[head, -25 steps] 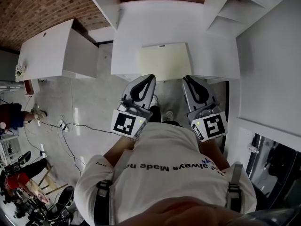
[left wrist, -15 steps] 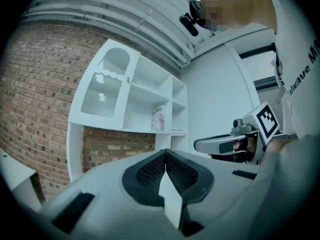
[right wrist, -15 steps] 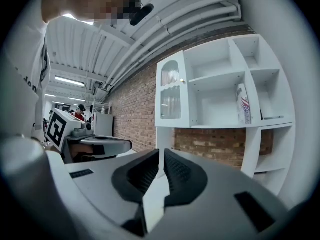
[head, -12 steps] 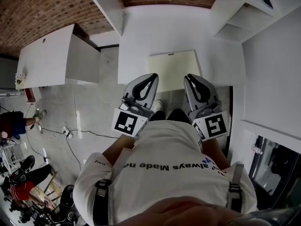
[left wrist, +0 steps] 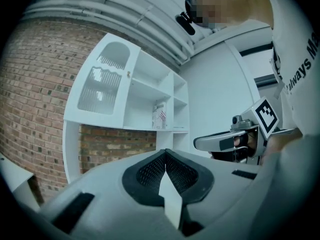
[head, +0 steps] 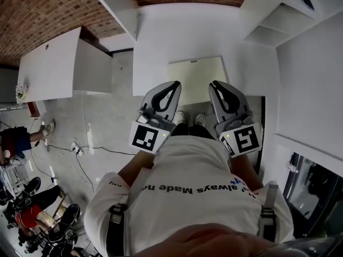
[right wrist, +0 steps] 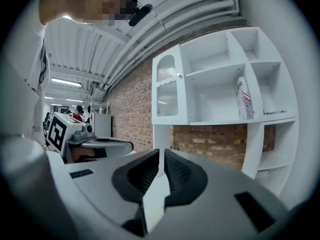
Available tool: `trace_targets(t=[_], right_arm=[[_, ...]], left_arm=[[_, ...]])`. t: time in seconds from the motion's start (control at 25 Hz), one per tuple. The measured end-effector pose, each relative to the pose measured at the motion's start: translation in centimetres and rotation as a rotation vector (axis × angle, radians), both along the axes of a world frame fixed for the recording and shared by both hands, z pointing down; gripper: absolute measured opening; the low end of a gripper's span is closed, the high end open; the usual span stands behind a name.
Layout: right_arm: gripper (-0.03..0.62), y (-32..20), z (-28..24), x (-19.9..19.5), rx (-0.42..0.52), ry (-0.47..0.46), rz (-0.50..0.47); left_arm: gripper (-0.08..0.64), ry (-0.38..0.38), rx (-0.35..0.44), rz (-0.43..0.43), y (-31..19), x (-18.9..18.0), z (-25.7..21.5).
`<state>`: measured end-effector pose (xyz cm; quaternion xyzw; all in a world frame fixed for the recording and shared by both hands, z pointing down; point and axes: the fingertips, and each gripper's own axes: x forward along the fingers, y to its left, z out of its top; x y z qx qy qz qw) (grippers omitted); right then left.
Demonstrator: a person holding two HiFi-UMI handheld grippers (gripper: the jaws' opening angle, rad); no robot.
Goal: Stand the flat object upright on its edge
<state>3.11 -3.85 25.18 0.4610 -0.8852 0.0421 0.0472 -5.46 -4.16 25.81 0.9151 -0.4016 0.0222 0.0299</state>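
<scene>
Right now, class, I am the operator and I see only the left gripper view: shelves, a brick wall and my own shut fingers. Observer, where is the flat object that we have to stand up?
Observer: The head view shows a pale flat board lying flat on the white table, ahead of both grippers.
Operator: Is the other gripper free?
Observer: Yes. In the right gripper view, the right gripper has its fingers together with nothing between them.
Operator: How do the two line up with the board?
Observer: In the head view the left gripper points toward the left end of the board's near edge, and the right gripper toward the right end.
</scene>
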Motion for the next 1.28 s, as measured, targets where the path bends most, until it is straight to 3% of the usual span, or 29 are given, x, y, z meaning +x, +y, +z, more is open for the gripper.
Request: trace_targets(t=[0.4, 0.88, 1.28], right_arm=[[0.048, -0.7, 5.7, 2.8, -0.122, -0.031, 0.025], [0.173, -0.2, 16.0, 5.8, -0.357, -0.143, 0.118], [0.259, 0.0, 25.7, 8.6, -0.530, -0.269, 0.178]], left_arm=[[0.012, -0.109, -0.058, 0.026, -1.0, 2.4, 5.8], [0.018, -0.227, -0.154, 0.130, -1.1, 5.3, 16.2], [0.199, -0.414, -0.232, 0.258, 0.7, 7.8, 27.4]])
